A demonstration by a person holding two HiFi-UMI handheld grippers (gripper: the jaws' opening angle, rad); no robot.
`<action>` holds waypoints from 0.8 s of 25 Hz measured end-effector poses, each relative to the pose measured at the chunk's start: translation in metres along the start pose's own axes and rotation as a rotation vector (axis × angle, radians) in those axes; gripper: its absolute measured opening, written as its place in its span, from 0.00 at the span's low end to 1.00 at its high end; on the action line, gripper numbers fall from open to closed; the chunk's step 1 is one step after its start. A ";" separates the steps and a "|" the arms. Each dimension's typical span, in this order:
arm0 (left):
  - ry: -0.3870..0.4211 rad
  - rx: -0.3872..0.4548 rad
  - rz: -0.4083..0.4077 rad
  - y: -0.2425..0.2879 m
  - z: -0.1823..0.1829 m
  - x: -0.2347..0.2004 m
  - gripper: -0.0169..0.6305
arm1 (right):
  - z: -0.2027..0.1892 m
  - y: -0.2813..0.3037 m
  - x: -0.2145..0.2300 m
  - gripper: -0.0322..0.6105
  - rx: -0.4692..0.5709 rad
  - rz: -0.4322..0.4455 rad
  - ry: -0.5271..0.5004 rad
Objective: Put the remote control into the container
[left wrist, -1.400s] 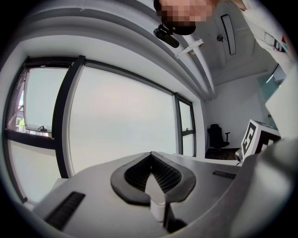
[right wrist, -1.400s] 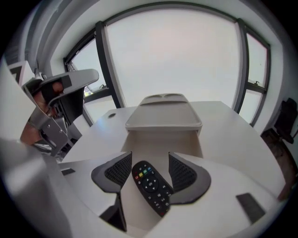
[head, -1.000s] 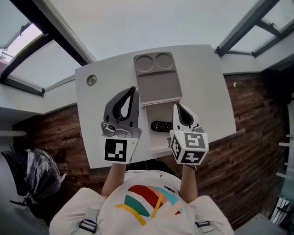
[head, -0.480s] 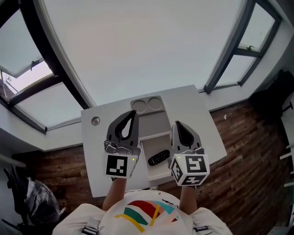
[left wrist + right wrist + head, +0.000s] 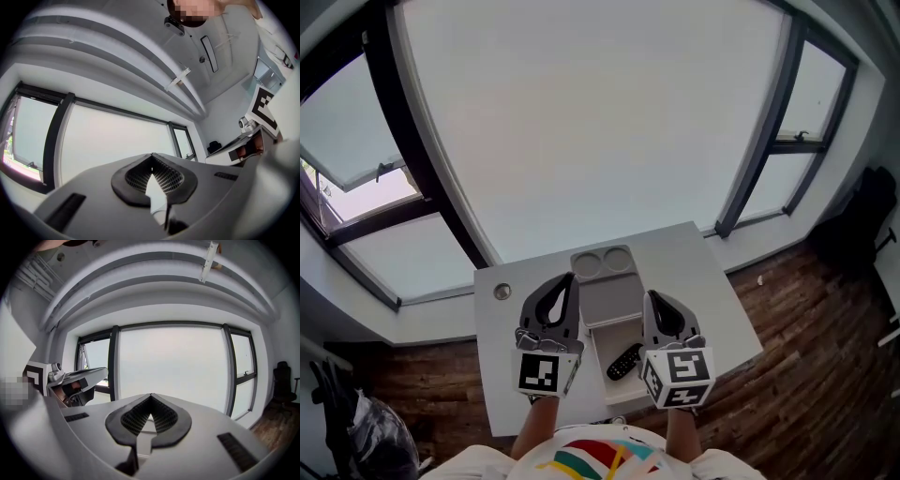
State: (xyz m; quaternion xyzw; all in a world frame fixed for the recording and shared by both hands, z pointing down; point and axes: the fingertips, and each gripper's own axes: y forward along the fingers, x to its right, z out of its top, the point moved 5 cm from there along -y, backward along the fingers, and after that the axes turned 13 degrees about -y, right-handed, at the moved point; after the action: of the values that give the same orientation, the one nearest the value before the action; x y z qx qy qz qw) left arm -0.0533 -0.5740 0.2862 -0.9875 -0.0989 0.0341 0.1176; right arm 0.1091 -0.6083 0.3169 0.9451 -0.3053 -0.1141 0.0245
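Observation:
The black remote control (image 5: 624, 362) lies inside the white container (image 5: 602, 330) on the white table (image 5: 712, 291). The container's grey lid (image 5: 607, 292) stands folded open behind it. My left gripper (image 5: 570, 277) hovers left of the container and my right gripper (image 5: 651, 296) hovers right of it, both above the table. Both are shut with nothing between the jaws. In the left gripper view the left gripper (image 5: 151, 156) points up at the window and ceiling. The right gripper (image 5: 151, 395) in its own view faces the window too. Neither view shows the remote.
A round metal grommet (image 5: 502, 292) sits in the table's far left corner. Big windows with dark frames (image 5: 764, 141) stand behind the table. Wooden floor (image 5: 806, 319) lies to the right, with a dark chair (image 5: 872, 202) at the right wall.
The head view has tilted up and drawn back, so the table looks smaller and lower. Both grippers stay shut either side of the container. The remote still lies inside.

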 end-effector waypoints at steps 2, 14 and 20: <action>0.007 -0.003 -0.006 0.001 -0.001 0.002 0.04 | 0.000 -0.002 0.002 0.05 -0.002 -0.009 -0.008; 0.018 -0.004 -0.027 0.004 -0.002 0.008 0.04 | -0.002 -0.007 0.009 0.05 -0.008 -0.024 -0.011; 0.006 -0.001 -0.020 0.004 -0.001 0.008 0.04 | -0.003 -0.008 0.011 0.05 -0.010 -0.030 -0.017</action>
State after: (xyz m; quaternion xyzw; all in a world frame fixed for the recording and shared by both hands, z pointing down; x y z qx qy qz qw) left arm -0.0448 -0.5761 0.2861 -0.9866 -0.1084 0.0298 0.1179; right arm 0.1226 -0.6082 0.3167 0.9485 -0.2905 -0.1241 0.0251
